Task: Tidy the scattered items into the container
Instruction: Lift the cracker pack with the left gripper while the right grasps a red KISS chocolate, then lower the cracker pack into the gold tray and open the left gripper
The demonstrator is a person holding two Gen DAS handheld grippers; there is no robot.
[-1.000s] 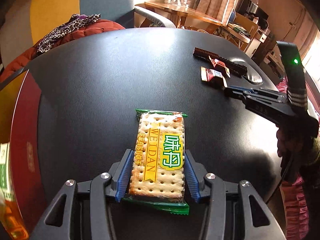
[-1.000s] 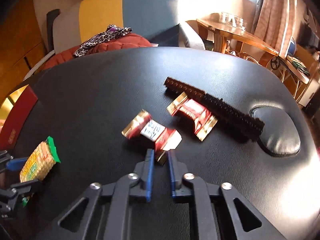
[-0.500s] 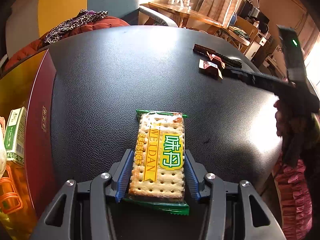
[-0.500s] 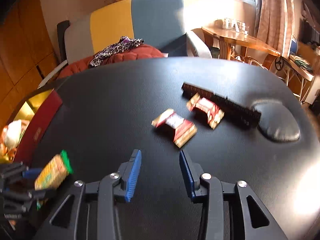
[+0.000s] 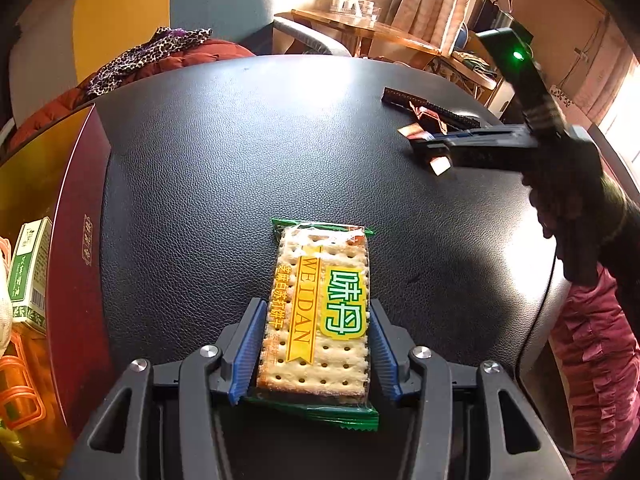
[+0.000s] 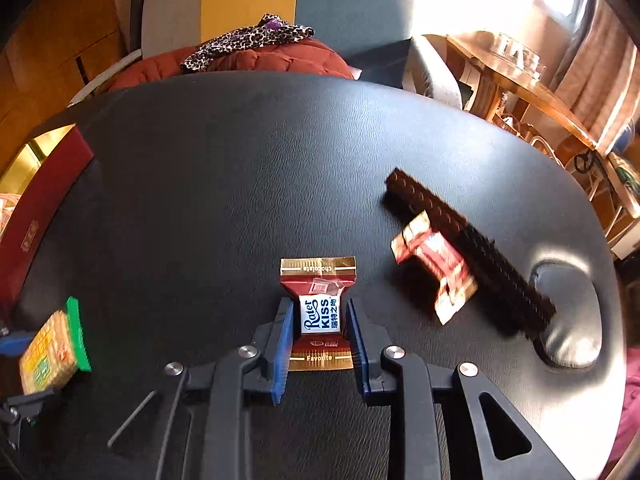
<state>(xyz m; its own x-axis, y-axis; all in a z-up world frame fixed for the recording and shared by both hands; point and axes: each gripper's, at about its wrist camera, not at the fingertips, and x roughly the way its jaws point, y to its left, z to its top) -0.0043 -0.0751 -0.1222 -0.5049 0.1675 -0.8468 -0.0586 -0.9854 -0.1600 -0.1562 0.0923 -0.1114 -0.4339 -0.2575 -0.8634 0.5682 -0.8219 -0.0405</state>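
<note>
Left view only: the box (image 5: 76, 216) interior, far left, holding a green carton (image 5: 28, 268) and an orange item (image 5: 18, 384). Right view only: the label of the candy (image 6: 319, 312), "Rater KISS", red and gold wrapper.

My left gripper (image 5: 314, 344) is clamped on the cracker pack (image 5: 320, 312), green-edged, marked WEIDAN, near centre over the black table (image 5: 240, 160). My right gripper (image 6: 318, 344) grips the candy at its waist. A second candy (image 6: 434, 266) lies far right, touching a dark bar (image 6: 472, 256).
</note>
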